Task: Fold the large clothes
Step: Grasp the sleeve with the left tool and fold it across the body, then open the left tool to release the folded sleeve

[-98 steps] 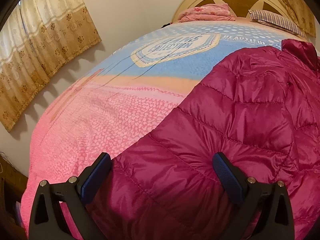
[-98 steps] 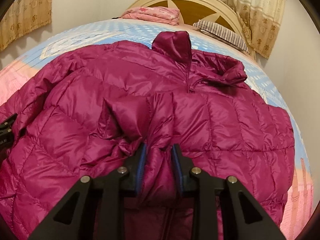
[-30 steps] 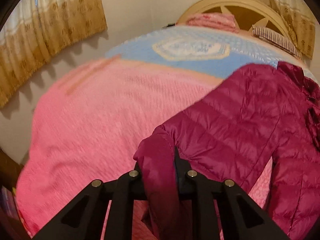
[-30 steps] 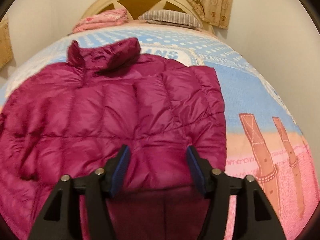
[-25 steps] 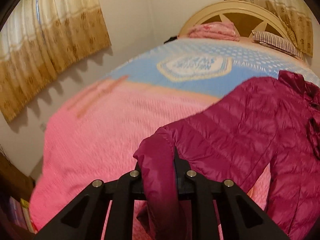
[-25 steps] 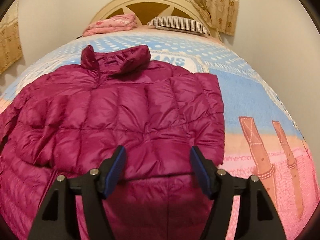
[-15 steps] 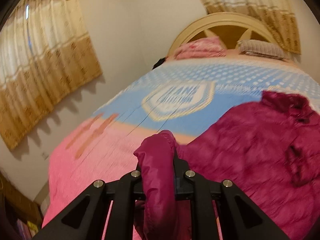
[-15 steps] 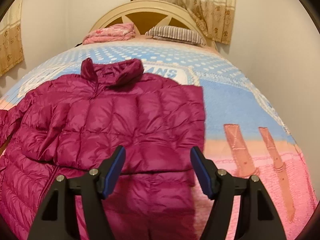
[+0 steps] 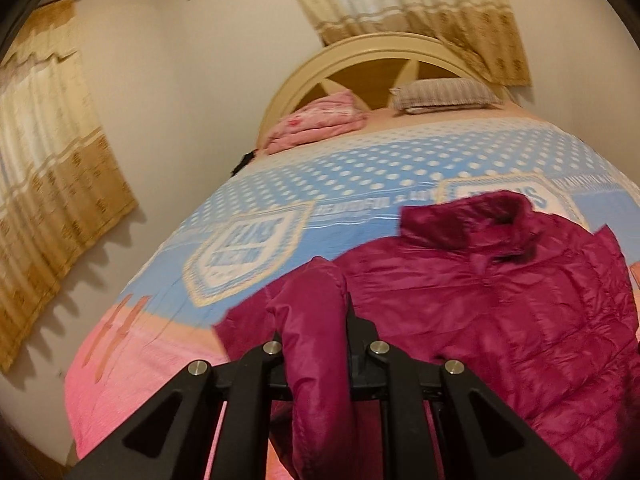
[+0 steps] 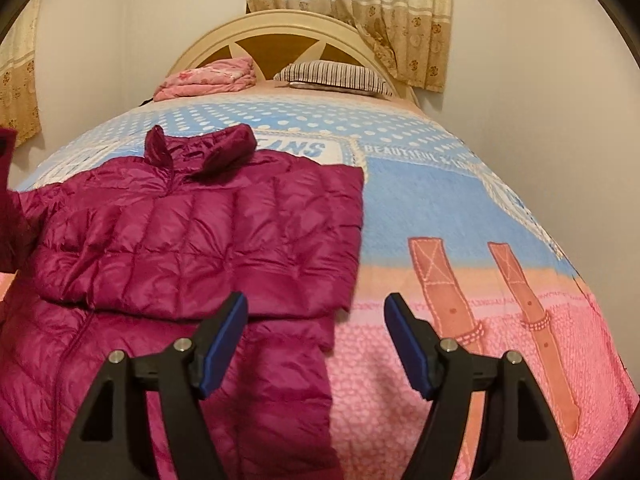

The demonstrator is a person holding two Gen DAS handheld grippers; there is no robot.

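Left gripper [image 9: 316, 344]: jaws clamped on a bunched sleeve [image 9: 316, 320] of the magenta puffer jacket [image 10: 192, 232], holding it off the bed [image 10: 460, 208], above the jacket's own left half.

Right gripper [image 10: 316, 340]: jaws wide apart and just been opening further, nothing between them; it hangs over the jacket's near right edge, where the pink bedspread shows beside it.

Jacket lies front-up across the bedspread, collar [image 10: 200, 146] toward the headboard [image 10: 280, 36]. Its right side is already folded inward, giving a straight edge. Judged progress: about one side done; the left sleeve is lifted but not laid across, and the lengthwise fold of the body is not yet done.

Writing on the bedspread: "BEAUTIFUL" beside a panel ending "...ANS", partly covered by the collar. A shield badge [image 9: 244, 252] in the left view carries letters too blurred to read. No label visible on the jacket.

Far end: folded pink blanket [image 10: 208, 76], striped pillow [image 10: 332, 74], curtains [image 10: 352, 4].
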